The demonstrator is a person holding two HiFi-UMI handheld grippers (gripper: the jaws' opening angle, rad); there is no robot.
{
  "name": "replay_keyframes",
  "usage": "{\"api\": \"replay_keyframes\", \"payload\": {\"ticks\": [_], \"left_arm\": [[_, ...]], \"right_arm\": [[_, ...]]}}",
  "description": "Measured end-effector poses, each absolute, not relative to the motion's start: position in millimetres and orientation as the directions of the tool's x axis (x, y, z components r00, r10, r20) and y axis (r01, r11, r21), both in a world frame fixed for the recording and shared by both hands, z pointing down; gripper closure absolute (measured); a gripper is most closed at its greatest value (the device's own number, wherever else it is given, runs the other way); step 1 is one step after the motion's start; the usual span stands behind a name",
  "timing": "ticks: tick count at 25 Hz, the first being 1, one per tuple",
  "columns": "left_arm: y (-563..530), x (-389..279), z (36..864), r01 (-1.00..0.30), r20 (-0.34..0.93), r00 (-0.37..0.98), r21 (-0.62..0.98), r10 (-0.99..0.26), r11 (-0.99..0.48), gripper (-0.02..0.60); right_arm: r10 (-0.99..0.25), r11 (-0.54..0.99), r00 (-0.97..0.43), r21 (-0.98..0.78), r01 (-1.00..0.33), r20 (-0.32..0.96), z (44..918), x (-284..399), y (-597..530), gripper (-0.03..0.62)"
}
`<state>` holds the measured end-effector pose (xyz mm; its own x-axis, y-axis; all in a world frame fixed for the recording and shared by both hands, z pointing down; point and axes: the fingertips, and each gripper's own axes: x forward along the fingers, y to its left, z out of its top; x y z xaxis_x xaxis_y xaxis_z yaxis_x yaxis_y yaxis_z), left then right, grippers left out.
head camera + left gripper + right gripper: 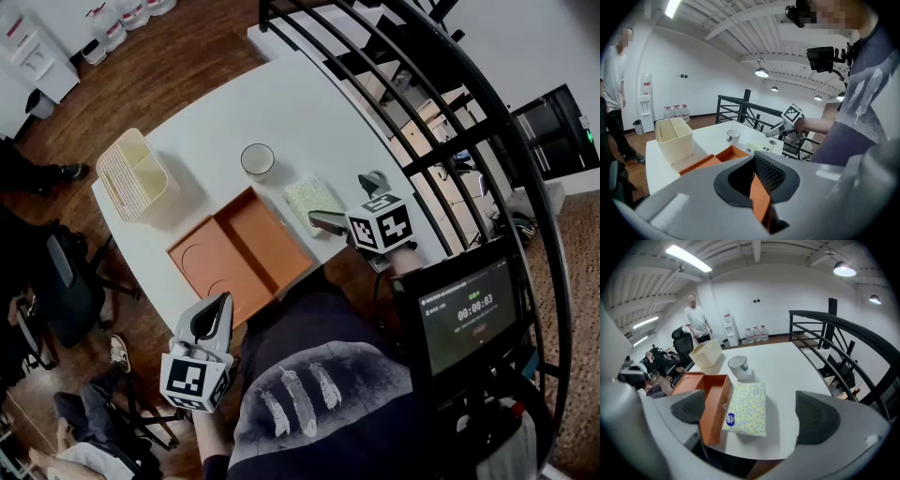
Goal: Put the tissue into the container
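A yellow-green tissue pack [312, 197] [747, 408] lies flat near the table's right front edge, beside an orange tray [239, 253] [693, 385]. The cream ribbed container [136, 173] [675, 136] [707, 354] stands at the far left of the table. My right gripper [342, 199] [754, 414] is wide open just in front of the pack, one pad on each side and neither touching it. My left gripper [214, 314] [757, 187] hangs off the table's near left edge, its jaws together with nothing in them.
A white cup [257, 159] [738, 364] stands behind the pack. A black railing [450, 122] runs close along the table's right side. A small monitor [469, 314] sits at my right. A person [696, 317] stands beyond the far end, near office chairs.
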<state>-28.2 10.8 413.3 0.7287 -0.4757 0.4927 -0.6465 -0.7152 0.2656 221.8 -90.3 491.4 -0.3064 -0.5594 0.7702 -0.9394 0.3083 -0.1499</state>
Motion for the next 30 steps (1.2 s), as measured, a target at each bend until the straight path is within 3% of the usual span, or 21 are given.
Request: {"api": "replay_keyframes", "payload": {"ticks": [15, 19, 23, 27, 30], "left_arm": [[16.4, -66.9, 418.4, -0.697, 0.505, 0.688, 0.257, -0.522, -0.670, 0.568], [15.4, -75.0, 419.6, -0.708, 0.503, 0.680, 0.264, -0.533, -0.655, 0.568], [19.9, -76.6, 411.1, -0.712, 0.496, 0.677, 0.250, -0.544, -0.657, 0.568], [38.1, -70.1, 408.4, -0.712, 0.519, 0.670, 0.244, -0.532, -0.659, 0.568], [41.9, -64.8, 415.4, -0.688, 0.499, 0.692, 0.236, -0.521, -0.686, 0.568]], "right_arm": [[-0.304, 0.414, -0.116, 0.022, -0.910, 0.946, 613.8, 188.6, -111.7, -0.003], [-0.245, 0.397, -0.114, -0.007, -0.918, 0.963, 623.7, 188.6, -110.3, 0.052], [-0.260, 0.368, -0.109, -0.006, -0.930, 0.960, 611.8, 191.7, -108.9, 0.089], [-0.276, 0.269, -0.333, -0.260, -0.927, 0.902, 554.2, 171.1, -85.2, 0.092], [-0.401, 0.313, -0.285, -0.162, -0.936, 0.871, 500.4, 188.5, -89.9, 0.092]]}}
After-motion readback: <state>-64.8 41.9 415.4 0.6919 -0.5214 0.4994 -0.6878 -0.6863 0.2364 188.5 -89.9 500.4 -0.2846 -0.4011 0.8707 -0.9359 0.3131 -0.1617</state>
